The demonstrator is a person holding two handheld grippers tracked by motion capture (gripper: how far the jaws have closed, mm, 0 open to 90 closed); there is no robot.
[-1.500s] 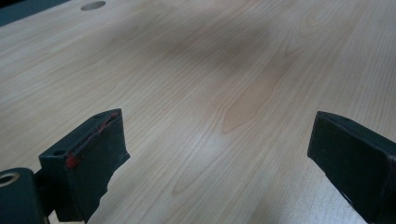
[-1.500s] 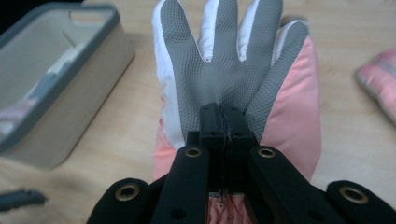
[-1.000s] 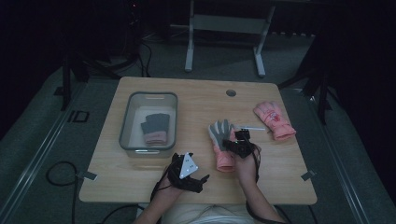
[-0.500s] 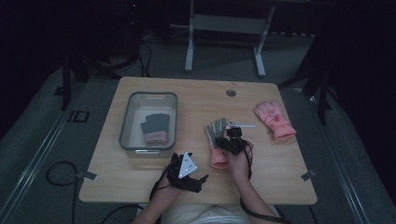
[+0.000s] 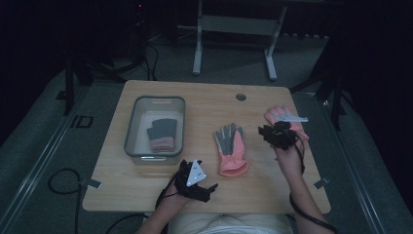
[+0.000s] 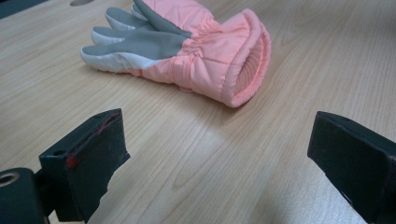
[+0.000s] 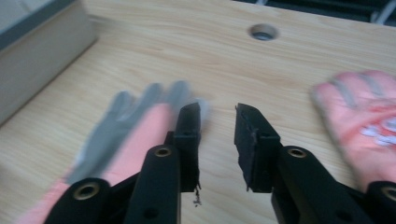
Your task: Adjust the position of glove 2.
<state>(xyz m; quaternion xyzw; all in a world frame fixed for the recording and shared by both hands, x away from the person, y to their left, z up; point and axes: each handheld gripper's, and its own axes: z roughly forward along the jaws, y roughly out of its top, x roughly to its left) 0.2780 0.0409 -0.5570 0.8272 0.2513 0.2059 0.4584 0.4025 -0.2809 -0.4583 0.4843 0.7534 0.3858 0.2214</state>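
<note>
Held the jaws of the left gripper (image 6: 217, 123) wide apart, low at the near edge of the table (image 5: 195, 102), with nothing between them. Faced the open cuff of the middle glove (image 6: 187, 51) from there, pink with grey fingers, lying flat on the wood a little ahead of that gripper. Pointed that glove's fingers away toward the far side, so ran its long axis near to far.

Carried the right gripper (image 7: 217, 109) farther out and to the right, above the table. Had its jaws partly apart, just opening, and gripped nothing; showed bare wood through the gap. Left the middle glove off to the left of those jaws and the right glove (image 7: 359, 121) off to their right, blurred in the right gripper view. From the high view, hovered over the near end of the right glove, which lay close to the table's right edge, fingers away, long axis running near to far with a slight slant to the left. Judged the right hand far the nearer to it, with a swing rightward and a drop needed to bring the jaws across it.

Beyond, on the left, set a clear bin (image 5: 130, 131) holding a third glove (image 5: 160, 134).
</note>
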